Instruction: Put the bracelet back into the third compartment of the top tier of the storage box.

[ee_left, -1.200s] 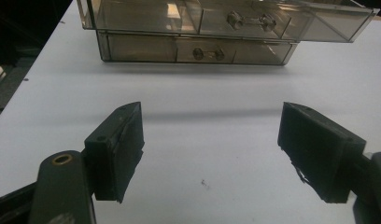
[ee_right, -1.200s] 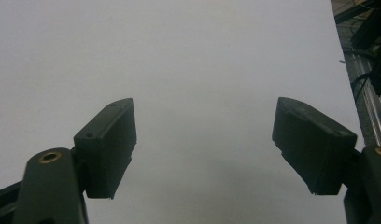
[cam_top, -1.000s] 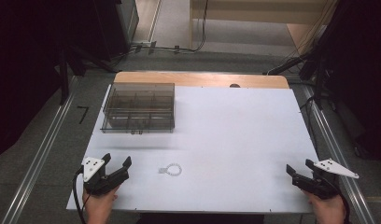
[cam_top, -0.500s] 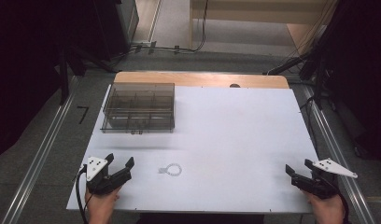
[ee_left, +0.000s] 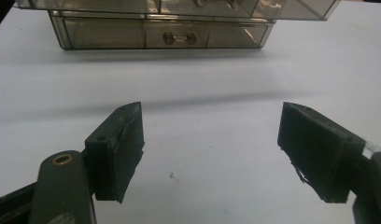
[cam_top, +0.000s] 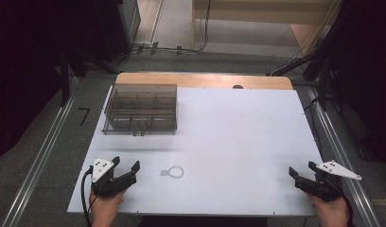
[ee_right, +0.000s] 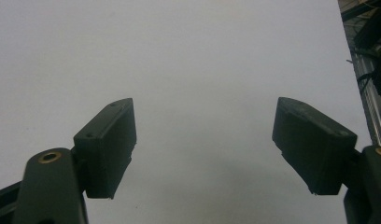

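The small beaded bracelet (cam_top: pixel 173 171) lies flat on the white surface (cam_top: pixel 238 142) just beside the left gripper (cam_top: pixel 126 169) — jaws spread, nothing between them — likely poised to pick it up, with the clear drawer organizer (cam_top: pixel 140 109) beyond and the right gripper (cam_top: pixel 302 174) parked wide and empty — well apart.

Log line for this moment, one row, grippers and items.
left gripper: open, empty | right gripper: open, empty | bracelet: on table near left gripper | organizer box: far left

No legible writing anywhere.
Nothing readable on the clear compartment box (cam_top: pixel 140 109), nor on the white table (cam_top: pixel 238 142) around that box; no labels, brands, numbers or signs.
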